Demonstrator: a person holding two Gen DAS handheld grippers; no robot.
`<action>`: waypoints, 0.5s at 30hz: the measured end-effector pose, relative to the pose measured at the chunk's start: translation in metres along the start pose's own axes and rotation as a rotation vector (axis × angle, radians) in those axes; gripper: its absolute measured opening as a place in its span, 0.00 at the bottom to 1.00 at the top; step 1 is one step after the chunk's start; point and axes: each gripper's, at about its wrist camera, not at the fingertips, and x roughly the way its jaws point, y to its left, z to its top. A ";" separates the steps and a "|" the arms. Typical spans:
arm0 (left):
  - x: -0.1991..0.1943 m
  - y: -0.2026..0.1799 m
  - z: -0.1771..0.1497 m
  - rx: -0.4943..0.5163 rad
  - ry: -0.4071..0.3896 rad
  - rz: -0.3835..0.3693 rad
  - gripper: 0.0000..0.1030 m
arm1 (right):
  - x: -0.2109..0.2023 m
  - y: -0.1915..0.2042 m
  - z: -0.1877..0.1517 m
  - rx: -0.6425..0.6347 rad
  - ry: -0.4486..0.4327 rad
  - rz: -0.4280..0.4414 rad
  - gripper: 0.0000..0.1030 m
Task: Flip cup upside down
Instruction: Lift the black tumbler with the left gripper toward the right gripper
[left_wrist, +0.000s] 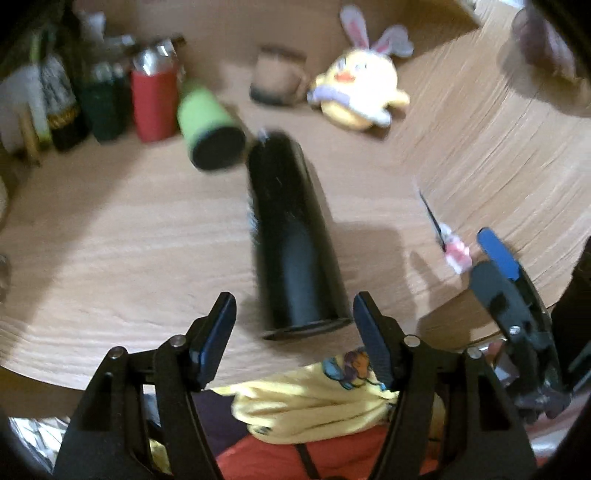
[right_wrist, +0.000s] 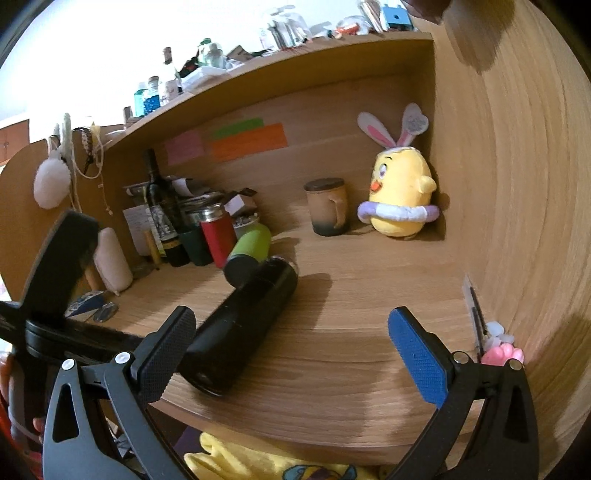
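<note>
A tall black cylindrical cup (left_wrist: 291, 240) lies on its side on the wooden desk (left_wrist: 110, 240), its near end at the desk's front edge. It also shows in the right wrist view (right_wrist: 243, 328). My left gripper (left_wrist: 295, 332) is open and empty, its fingers just short of the cup's near end on either side. My right gripper (right_wrist: 291, 350) is open and empty; its left finger (right_wrist: 166, 354) is close beside the cup's near end. The right gripper's blue pad also shows at the right of the left wrist view (left_wrist: 498, 254).
A green tumbler (right_wrist: 247, 254) lies tipped behind the black cup. A red flask (right_wrist: 218, 236), dark bottles (right_wrist: 162, 221) and clutter stand back left. A brown mug (right_wrist: 328, 210) and a yellow plush chick (right_wrist: 402, 195) sit at the back. A pink-ended pen (right_wrist: 480, 325) lies by the right wall.
</note>
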 end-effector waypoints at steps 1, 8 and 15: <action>-0.006 0.005 0.000 0.003 -0.025 0.016 0.67 | 0.002 0.004 -0.001 -0.003 0.003 0.008 1.00; -0.027 0.063 -0.005 0.022 -0.160 0.232 0.67 | 0.058 0.047 -0.026 -0.056 0.134 0.063 1.00; -0.022 0.102 -0.017 -0.009 -0.149 0.237 0.67 | 0.106 0.078 -0.050 -0.079 0.189 0.007 1.00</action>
